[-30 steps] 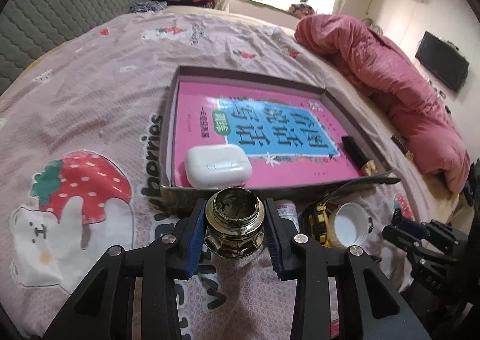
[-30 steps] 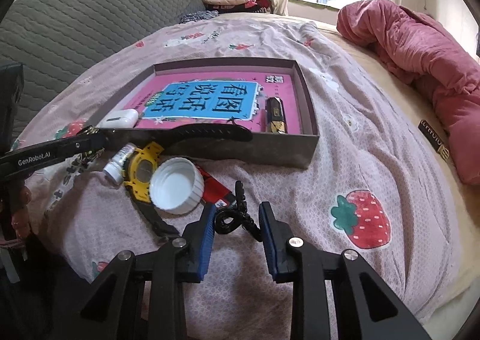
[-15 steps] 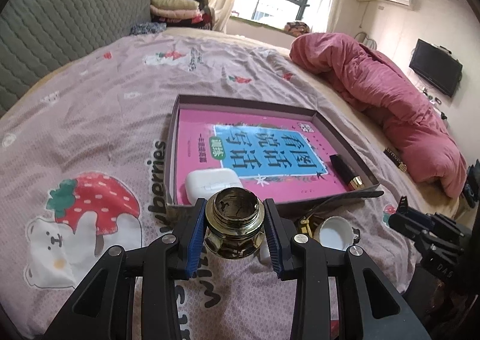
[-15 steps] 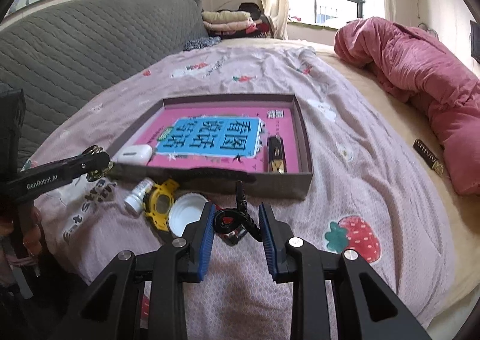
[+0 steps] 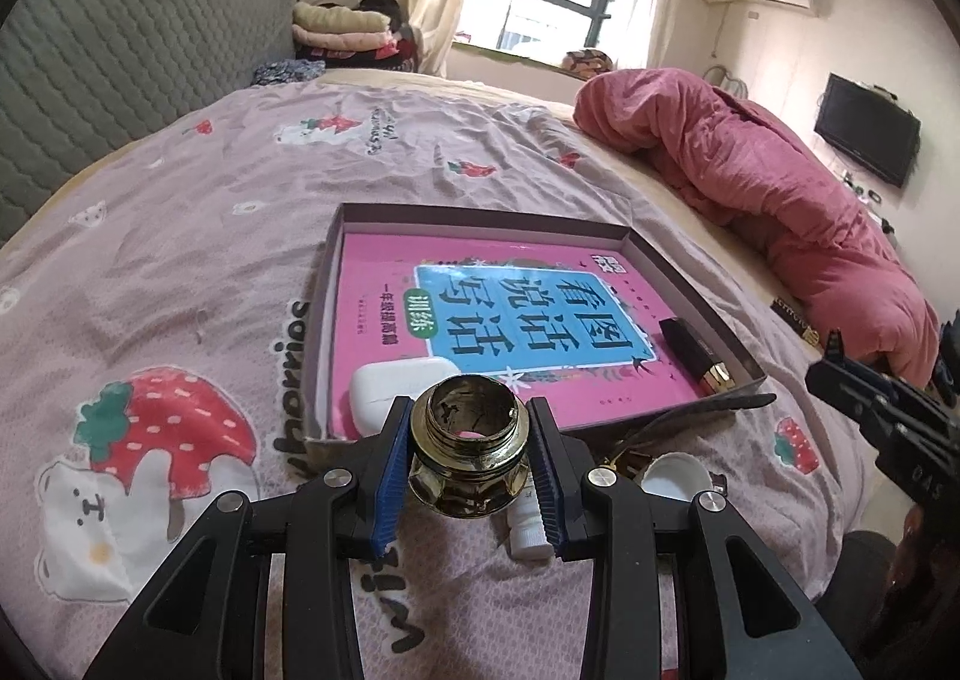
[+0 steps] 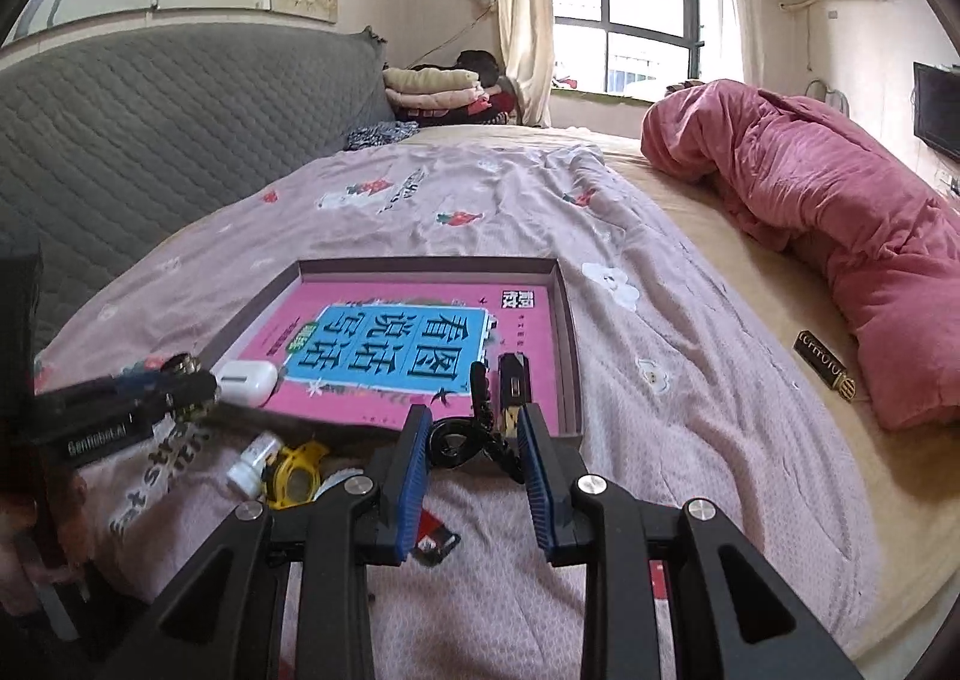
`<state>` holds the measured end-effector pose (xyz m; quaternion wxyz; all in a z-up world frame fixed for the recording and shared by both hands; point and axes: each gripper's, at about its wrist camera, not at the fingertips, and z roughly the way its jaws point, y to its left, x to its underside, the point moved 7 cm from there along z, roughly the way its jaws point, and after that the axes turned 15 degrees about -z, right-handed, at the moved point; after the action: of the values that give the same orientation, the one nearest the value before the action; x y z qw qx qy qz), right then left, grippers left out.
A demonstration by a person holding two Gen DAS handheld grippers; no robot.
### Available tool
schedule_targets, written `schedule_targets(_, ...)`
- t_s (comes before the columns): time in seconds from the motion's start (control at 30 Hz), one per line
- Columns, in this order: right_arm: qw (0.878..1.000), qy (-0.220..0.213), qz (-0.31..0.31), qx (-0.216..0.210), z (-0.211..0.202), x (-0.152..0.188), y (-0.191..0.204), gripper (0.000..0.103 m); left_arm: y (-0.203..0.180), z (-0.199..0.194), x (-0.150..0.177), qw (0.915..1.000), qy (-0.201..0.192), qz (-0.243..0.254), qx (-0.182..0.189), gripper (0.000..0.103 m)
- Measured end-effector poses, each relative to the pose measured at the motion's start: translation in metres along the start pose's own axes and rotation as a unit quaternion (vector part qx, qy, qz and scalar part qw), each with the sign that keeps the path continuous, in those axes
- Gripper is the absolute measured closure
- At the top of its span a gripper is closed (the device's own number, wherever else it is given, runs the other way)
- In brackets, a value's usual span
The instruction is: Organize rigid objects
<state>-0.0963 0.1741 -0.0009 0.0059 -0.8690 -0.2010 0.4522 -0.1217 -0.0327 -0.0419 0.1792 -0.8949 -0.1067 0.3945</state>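
Your left gripper is clamped on a brass fitting, its open threaded mouth facing up, held above the bed just short of the tray's near wall. Your right gripper is clamped on a black hair clip, also lifted clear of the bedspread in front of the tray.

The shallow tray holds a pink book that fills most of its floor. On the book lie a white earbud case at the near left corner and a black-and-gold lipstick along the right side.

Outside the tray, on the strawberry-print bedspread, you have a small white bottle, a yellow watch and a white cap close together. A pink quilt is bunched on the right. A grey headboard and a window stand behind.
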Motion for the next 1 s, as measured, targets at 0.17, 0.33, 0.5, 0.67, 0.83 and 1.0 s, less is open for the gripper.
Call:
schedule_targets(0.17,1.0,-0.003,0.001,0.004,0.007,-0.005,-0.002,0.073,-0.007,0.006,-0.003,1.0,-0.008,0.002,0.004,0.065)
schedule_targets(0.33,1.0,-0.006,0.003,0.005,0.014,-0.011,-0.004,0.073,-0.009,0.014,-0.005,1.0,-0.007,0.001,0.005,0.065)
schedule_targets(0.5,1.0,-0.006,0.004,0.007,0.021,-0.016,-0.005,0.073,-0.013,0.021,-0.014,0.9998,-0.02,-0.001,0.006,0.065)
schedule_targets(0.67,1.0,-0.003,-0.001,0.008,0.03,-0.021,-0.002,0.073,-0.015,0.032,-0.017,0.9998,-0.017,-0.003,0.011,0.065)
schedule_targets(0.83,1.0,-0.001,-0.006,0.005,0.04,-0.027,0.002,0.073,-0.022,0.04,-0.019,0.9997,-0.016,0.004,0.017,0.065)
schedule_targets(1.0,1.0,0.01,-0.018,0.0,0.054,-0.03,0.009,0.073,-0.027,0.048,-0.017,0.9997,-0.005,0.006,0.024,0.065)
